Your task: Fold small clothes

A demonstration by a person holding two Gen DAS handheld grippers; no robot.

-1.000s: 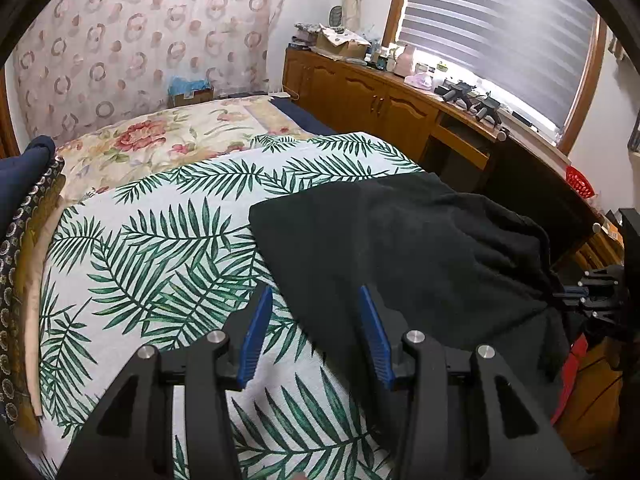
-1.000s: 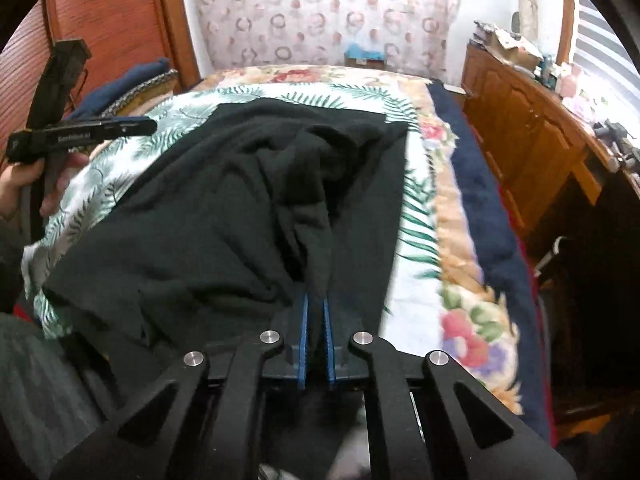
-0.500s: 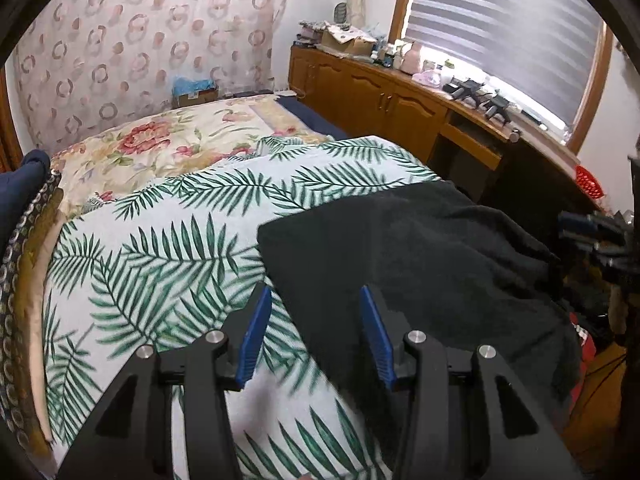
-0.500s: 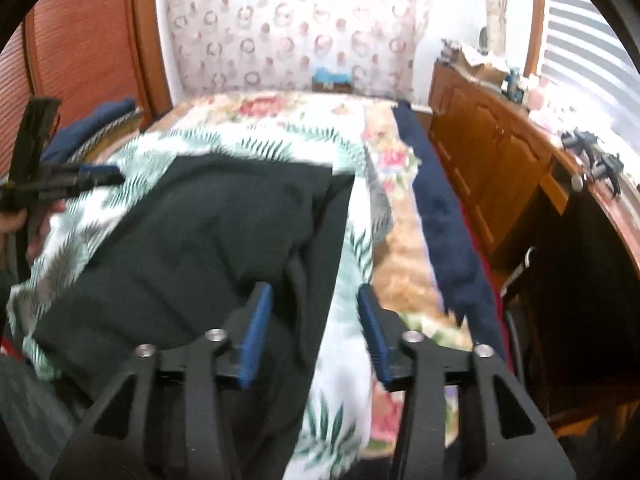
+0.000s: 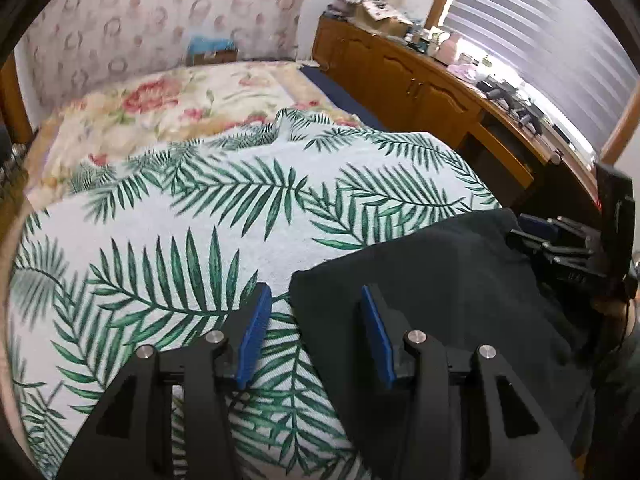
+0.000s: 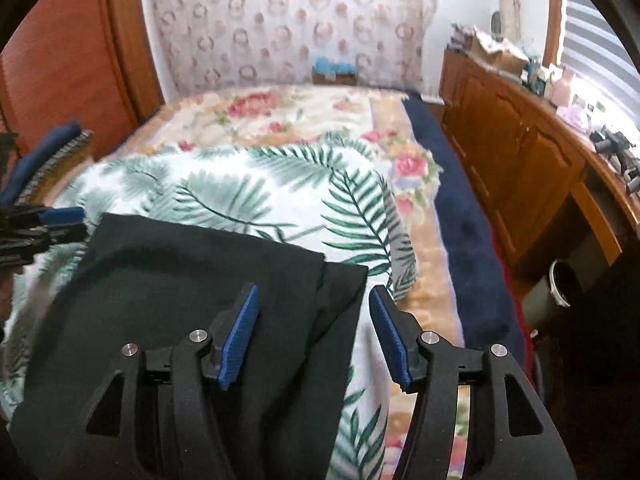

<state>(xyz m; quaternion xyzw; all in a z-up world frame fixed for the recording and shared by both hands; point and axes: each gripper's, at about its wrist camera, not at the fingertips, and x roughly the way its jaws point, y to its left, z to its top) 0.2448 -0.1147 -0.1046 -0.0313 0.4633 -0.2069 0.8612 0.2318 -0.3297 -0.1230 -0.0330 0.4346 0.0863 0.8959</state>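
A dark green-black garment (image 5: pixel 440 280) lies folded on the palm-leaf blanket (image 5: pixel 208 216). My left gripper (image 5: pixel 314 288) hovers open over the garment's near left corner, with no cloth pinched between its blue pads. In the right wrist view the same garment (image 6: pixel 180 280) shows a layered right edge. My right gripper (image 6: pixel 313 288) hangs above that edge with its jaws opening and the pads off the cloth. The right gripper (image 5: pixel 560 240) also shows at the right rim of the left view. The left gripper (image 6: pixel 48 220) shows at the left rim of the right view.
A floral bedspread (image 6: pixel 280 116) covers the far half of the bed, with a navy blanket (image 6: pixel 460 208) along its right side. Wooden cabinets (image 6: pixel 512 148) with clutter on top run under the window. A wooden headboard (image 6: pixel 72 64) stands at left. A bucket (image 6: pixel 560 284) sits on the floor.
My right gripper let go of the raised fold of the garment, opened and drew back. The cloth now lies flatter. My left gripper slid toward the garment's left corner, still open.
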